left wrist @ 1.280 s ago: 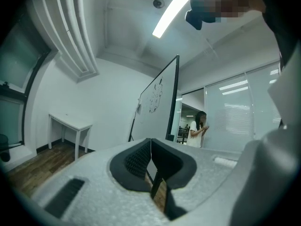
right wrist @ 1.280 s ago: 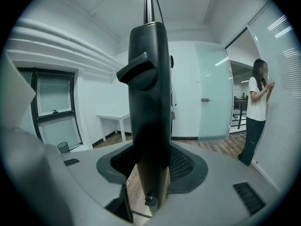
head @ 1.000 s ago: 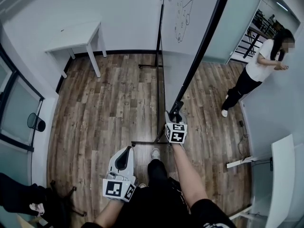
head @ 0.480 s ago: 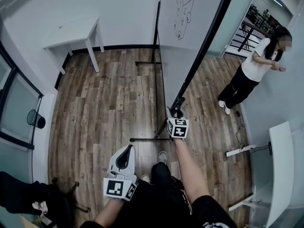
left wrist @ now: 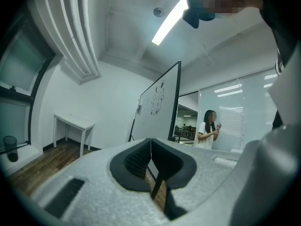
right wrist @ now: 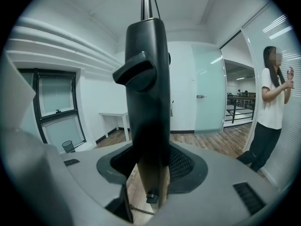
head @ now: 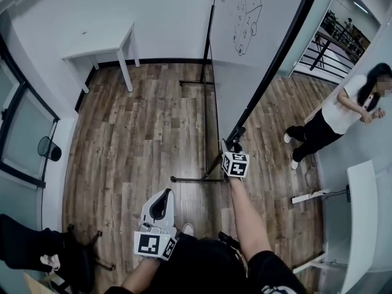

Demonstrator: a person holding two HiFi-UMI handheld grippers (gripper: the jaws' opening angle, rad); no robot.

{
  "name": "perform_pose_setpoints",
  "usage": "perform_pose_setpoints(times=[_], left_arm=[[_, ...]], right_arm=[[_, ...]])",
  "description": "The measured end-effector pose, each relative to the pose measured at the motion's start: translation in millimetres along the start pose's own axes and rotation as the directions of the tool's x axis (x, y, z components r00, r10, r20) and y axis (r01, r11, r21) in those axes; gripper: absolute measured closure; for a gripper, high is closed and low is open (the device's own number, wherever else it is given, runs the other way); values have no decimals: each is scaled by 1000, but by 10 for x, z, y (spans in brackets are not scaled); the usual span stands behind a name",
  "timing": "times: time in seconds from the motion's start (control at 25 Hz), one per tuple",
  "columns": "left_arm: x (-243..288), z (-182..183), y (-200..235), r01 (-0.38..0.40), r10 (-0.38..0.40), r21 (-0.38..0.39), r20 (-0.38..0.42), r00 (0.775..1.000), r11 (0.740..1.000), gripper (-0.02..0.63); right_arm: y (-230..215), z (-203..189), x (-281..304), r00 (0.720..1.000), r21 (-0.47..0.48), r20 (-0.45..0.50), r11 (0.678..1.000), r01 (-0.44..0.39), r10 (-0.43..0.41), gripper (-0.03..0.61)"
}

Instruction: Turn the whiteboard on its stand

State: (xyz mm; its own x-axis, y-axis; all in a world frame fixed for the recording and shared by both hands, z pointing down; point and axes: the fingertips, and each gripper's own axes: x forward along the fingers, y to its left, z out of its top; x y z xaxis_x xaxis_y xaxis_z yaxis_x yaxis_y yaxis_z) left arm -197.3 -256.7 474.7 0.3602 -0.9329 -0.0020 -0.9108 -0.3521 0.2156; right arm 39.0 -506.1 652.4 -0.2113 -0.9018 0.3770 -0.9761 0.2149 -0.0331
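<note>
My right tongs (head: 232, 143) gripped the whiteboard (head: 272, 14) edge, frame centre; left tongs (head: 160, 202) hung closed, empty, lower left. I judged the turning step in hand; next, a steady swing.

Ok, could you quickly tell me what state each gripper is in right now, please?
Left gripper: jaws closed together, holding nothing.
Right gripper: jaws closed on the black frame edge of the whiteboard.

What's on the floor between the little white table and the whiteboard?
Nothing. Only bare wooden floor lies between the white table and the whiteboard. The head view shows that stretch best.
</note>
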Motion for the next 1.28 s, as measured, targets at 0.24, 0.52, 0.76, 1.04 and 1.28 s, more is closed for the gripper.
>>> perform_pose_setpoints(times=[0.24,0.52,0.76,1.04,1.28], left_arm=[[-97,22,4,-1,1,-20,-12,1000,1000,595],[-236,170,-20,16,-17,-38,-30,999,999,595],[-537,145,-371,36,-38,-62,-39,999,997,595],[-994,-87,-1122,82,-83,-30,-22,996,996,595],[-1393,-34,-1238,115,-115,-33,-6,993,993,595]], right_arm=[[-11,-5,-209,1000,-6,-2,1000,-1,1,390],[51,-20,-655,1000,-16,-6,1000,1,-1,390],[-41,-205,-1214,1000,-29,-26,1000,2,-3,390],[-301,-691,-2045,1000,-17,0,1000,-1,1,390],[-52,-807,-2616,1000,-30,4,1000,5,-4,390]])
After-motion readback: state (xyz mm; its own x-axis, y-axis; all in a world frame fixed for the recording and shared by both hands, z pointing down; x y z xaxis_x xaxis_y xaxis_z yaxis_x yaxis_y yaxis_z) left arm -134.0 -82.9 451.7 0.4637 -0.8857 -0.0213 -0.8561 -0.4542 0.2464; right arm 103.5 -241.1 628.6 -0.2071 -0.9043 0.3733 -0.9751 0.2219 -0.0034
